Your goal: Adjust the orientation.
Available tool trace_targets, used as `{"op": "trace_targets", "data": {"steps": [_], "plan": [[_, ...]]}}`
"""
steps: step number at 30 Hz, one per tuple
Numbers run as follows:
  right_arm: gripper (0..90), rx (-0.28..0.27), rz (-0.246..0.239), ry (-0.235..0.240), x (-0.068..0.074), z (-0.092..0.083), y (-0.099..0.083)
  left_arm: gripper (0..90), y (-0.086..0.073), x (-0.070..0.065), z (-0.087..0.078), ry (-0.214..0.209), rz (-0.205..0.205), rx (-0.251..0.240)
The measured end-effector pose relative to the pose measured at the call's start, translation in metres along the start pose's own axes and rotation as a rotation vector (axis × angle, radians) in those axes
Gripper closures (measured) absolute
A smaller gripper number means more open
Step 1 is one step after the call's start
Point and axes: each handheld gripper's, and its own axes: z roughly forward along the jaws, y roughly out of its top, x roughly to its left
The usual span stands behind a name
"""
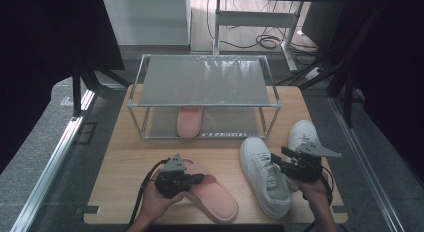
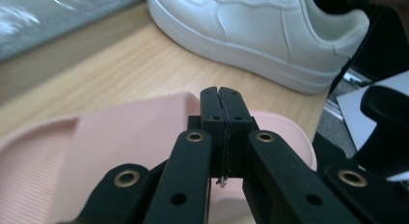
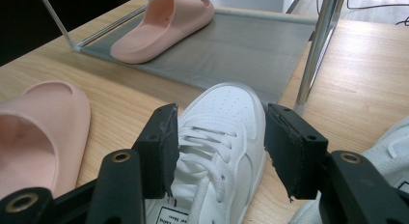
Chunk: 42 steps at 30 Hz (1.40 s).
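Two black two-jaw tools were seen at the near edge of the pale wooden counter (image 1: 125, 157), each held in a person's hand. The left tool (image 1: 199, 178) was clenched, its jaws pressed flat together with nothing between them, as the left gripper view showed; it was poised just over the pink foam slide sandal (image 1: 212, 192) that lay on the counter near the front edge. Whether the jaws touched the sandal could not be told.

The right tool (image 1: 276, 159) was released, its jaws spread wide. In the right gripper view the laced upper of the white leather sneaker (image 3: 226, 132) was seen between and beyond the jaws, without the pads pressing on it. That sneaker lay on the counter to the right of the sandal, toe pointed toward the rack. A second white sneaker (image 1: 301, 134) was placed just beside it, farther right, partly behind the right tool.

At the back of the counter stood a two-tier metal shoe rack with grey mesh shelves (image 1: 205, 79). A second pink slide sandal (image 1: 190, 121) rested on its lower shelf.
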Motion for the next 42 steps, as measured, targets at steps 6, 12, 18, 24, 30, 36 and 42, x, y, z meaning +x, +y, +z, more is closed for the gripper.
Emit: {"op": "trace_targets", "data": {"steps": [6,12,18,24,30,36,42], "plan": [[46.9,-0.003,-0.001,-0.003,-0.001,-0.001,0.001,90.0,-0.01,-0.004,0.003,0.019,0.004,0.02],[46.9,-0.001,0.0,-0.003,-0.001,0.0,0.0,90.0,-0.017,-0.003,0.001,0.032,0.003,0.041],[46.9,0.002,0.001,0.0,0.0,0.001,0.0,90.0,-0.018,0.002,-0.004,0.067,0.021,0.05],[46.9,0.002,0.003,-0.002,-0.001,0.001,0.0,90.0,-0.019,0.015,-0.012,0.094,0.003,0.058],[46.9,0.005,0.002,-0.001,-0.001,0.002,0.0,90.0,-0.019,0.025,-0.018,0.102,-0.016,0.06],[46.9,0.005,0.006,-0.002,-0.002,0.002,-0.001,90.0,-0.024,0.033,-0.029,0.105,-0.041,0.057],[46.9,0.006,0.005,-0.001,-0.002,0.002,-0.001,90.0,-0.027,0.04,-0.035,0.108,-0.053,0.067]]}}
